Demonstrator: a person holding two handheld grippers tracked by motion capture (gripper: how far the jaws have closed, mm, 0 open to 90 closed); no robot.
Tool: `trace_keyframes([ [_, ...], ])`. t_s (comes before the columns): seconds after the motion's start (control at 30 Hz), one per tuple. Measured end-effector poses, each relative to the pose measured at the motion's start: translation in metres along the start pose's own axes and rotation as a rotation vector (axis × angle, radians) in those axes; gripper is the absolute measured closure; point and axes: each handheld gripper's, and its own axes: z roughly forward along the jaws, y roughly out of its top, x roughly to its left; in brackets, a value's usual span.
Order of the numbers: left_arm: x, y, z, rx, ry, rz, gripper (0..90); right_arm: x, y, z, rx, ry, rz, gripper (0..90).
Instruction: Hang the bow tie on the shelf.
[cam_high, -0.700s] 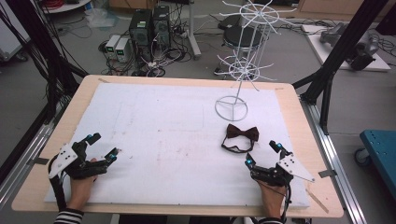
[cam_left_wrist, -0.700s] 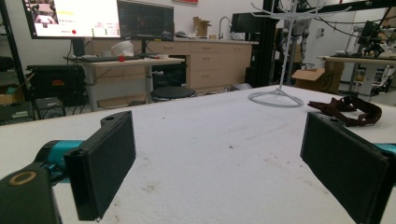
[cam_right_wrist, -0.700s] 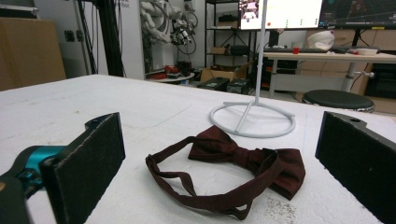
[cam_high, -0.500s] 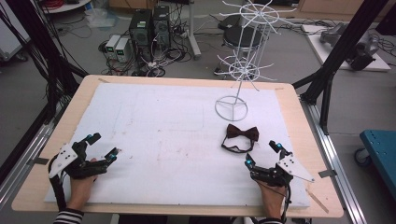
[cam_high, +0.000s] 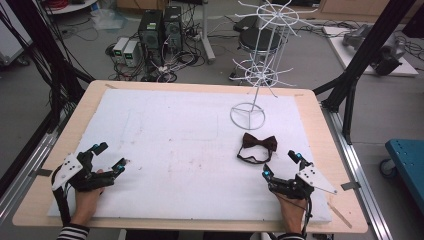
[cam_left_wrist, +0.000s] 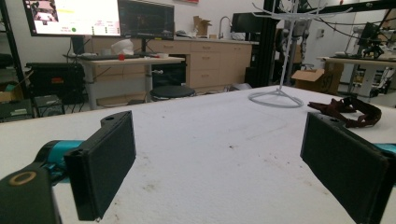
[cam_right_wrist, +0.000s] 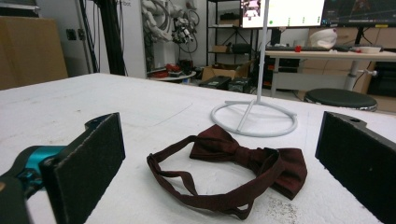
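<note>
A dark red bow tie (cam_high: 257, 146) with its neck strap looped lies flat on the white table cover (cam_high: 170, 145), right of centre. It lies just ahead of my right gripper (cam_high: 280, 164), whose jaws stand wide apart with nothing between them. In the right gripper view the bow tie (cam_right_wrist: 233, 161) rests a short way beyond the two black pads (cam_right_wrist: 88, 163). My left gripper (cam_high: 110, 156) rests near the table's front left, open and empty. The bow tie (cam_left_wrist: 348, 109) shows far off in the left gripper view. A white wire display stand (cam_high: 260, 65) rises behind the bow tie.
The stand's round base (cam_high: 247, 116) sits on the cover just behind the bow tie. The wooden table edge (cam_high: 320, 125) frames the cover. Computers, cables and a stool stand on the floor beyond the far edge. Black frame posts flank both sides.
</note>
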Motion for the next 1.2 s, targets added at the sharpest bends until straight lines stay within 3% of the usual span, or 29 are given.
trace_keyframes([
  [0.13, 0.000, 0.000, 0.000, -0.001, 0.000, 0.000, 10.7, -0.004, 0.002, 0.001, 0.006, 0.001, 0.028, 0.6],
  [0.33, 0.000, 0.000, 0.000, 0.002, 0.001, -0.001, 10.7, -0.008, 0.007, 0.000, -0.008, 0.009, 0.032, 0.6],
  [0.5, 0.000, 0.000, 0.000, 0.001, 0.001, 0.001, 10.7, -0.015, 0.027, 0.001, 0.017, 0.034, 0.033, 0.6],
  [0.67, 0.000, 0.000, 0.000, 0.000, 0.001, 0.000, 10.7, -0.022, 0.046, 0.006, 0.069, 0.089, 0.048, 0.6],
  [1.2, 0.000, 0.000, 0.000, 0.002, 0.001, -0.001, 10.7, -0.039, 0.090, 0.021, 0.178, 0.117, -0.048, 0.6],
])
